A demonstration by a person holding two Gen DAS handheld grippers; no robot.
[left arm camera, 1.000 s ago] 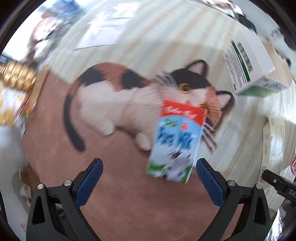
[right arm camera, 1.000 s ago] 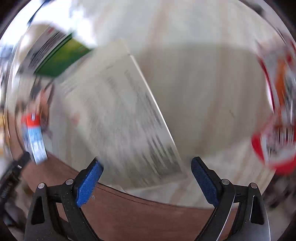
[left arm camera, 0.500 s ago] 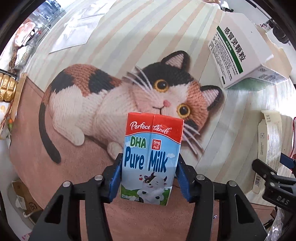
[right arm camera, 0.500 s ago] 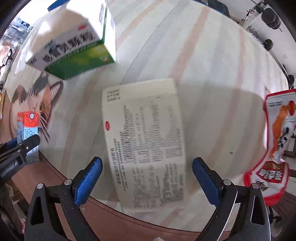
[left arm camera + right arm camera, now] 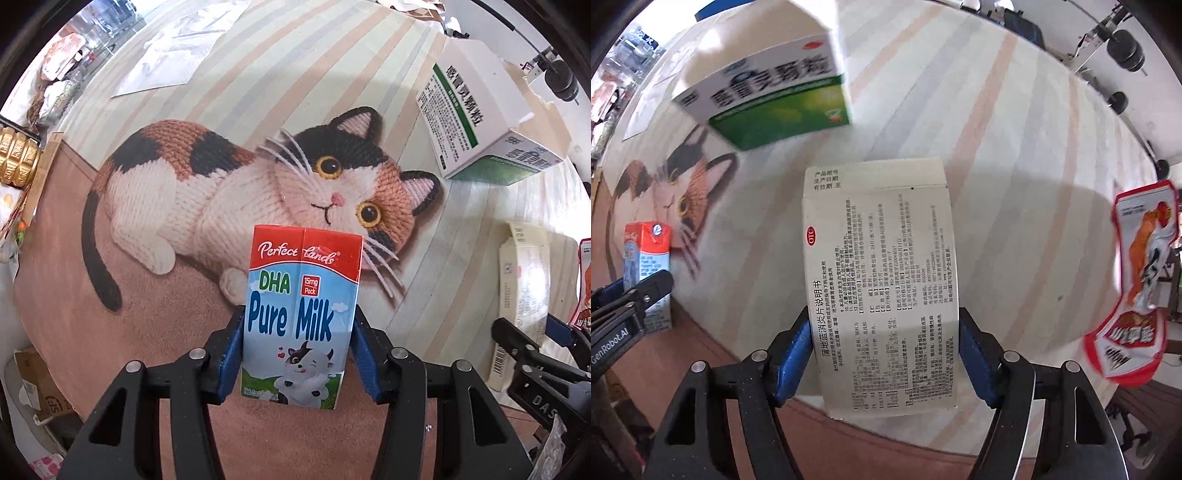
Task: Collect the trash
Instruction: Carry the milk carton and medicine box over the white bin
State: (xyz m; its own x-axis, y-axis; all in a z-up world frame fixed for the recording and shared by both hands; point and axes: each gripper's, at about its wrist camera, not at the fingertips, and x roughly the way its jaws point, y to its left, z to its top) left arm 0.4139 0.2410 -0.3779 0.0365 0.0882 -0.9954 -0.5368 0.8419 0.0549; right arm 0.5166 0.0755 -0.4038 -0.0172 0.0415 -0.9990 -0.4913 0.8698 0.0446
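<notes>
A small red and blue milk carton [image 5: 299,314] stands upright on the cat-print mat [image 5: 177,195], and my left gripper [image 5: 298,326] is shut on its two sides. The right wrist view shows the same carton [image 5: 646,266] at the far left. A flat cream medicine box [image 5: 882,277] covered in print lies on the striped part of the mat. My right gripper [image 5: 884,332] straddles its near end with the jaws closing, and the blue pads [image 5: 792,354] touch both long edges.
A green and white medicine box [image 5: 480,122] stands at the back right. A red snack wrapper [image 5: 1137,295] lies to the right of the flat box. White paper [image 5: 177,62] lies at the back. A gold object [image 5: 16,158] and a cardboard box [image 5: 37,384] sit off the mat's left edge.
My left gripper closed on the milk carton and has held it since. My right gripper moved over the flat medicine box, squared up with it, and its jaws came in to the box's edges.
</notes>
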